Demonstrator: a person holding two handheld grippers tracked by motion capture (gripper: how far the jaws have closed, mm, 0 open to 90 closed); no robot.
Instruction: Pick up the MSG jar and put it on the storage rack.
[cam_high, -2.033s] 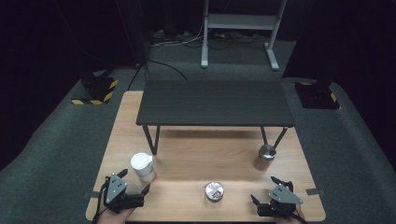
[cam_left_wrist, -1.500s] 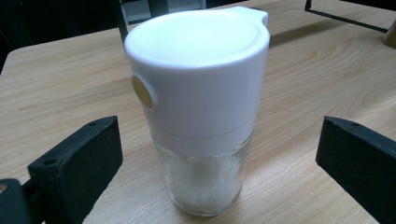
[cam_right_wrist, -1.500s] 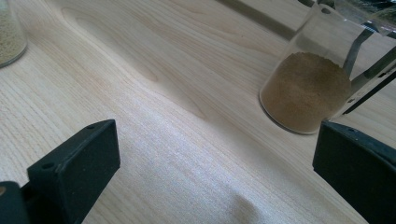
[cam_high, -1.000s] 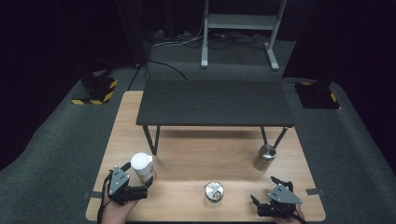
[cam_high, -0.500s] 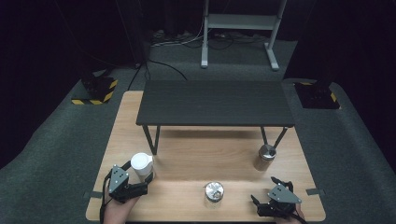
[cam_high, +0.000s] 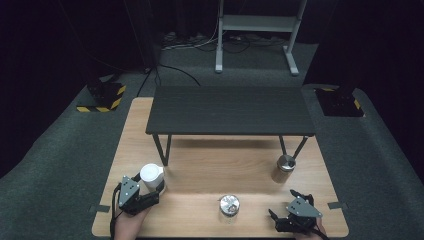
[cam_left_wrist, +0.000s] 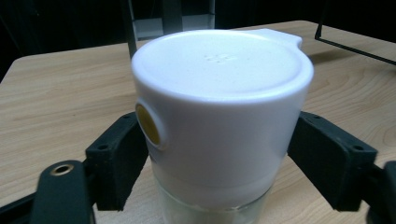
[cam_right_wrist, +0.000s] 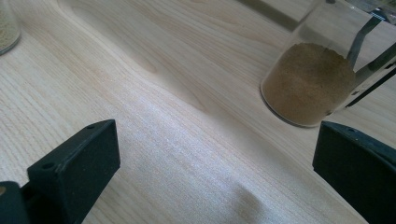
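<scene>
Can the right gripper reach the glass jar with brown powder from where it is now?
Probably yes. The right gripper stands open on bare wood, and the jar of brown powder is just ahead, slightly toward its right jaw, with nothing between them.

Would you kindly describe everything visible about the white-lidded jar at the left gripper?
The white-lidded jar stands upright on the wooden table, near its front left. A smooth white plastic-looking cap with a small lip and a yellow side spot tops a clear glass body. The left gripper has just been closing, its black jaws flanking the cap.
</scene>
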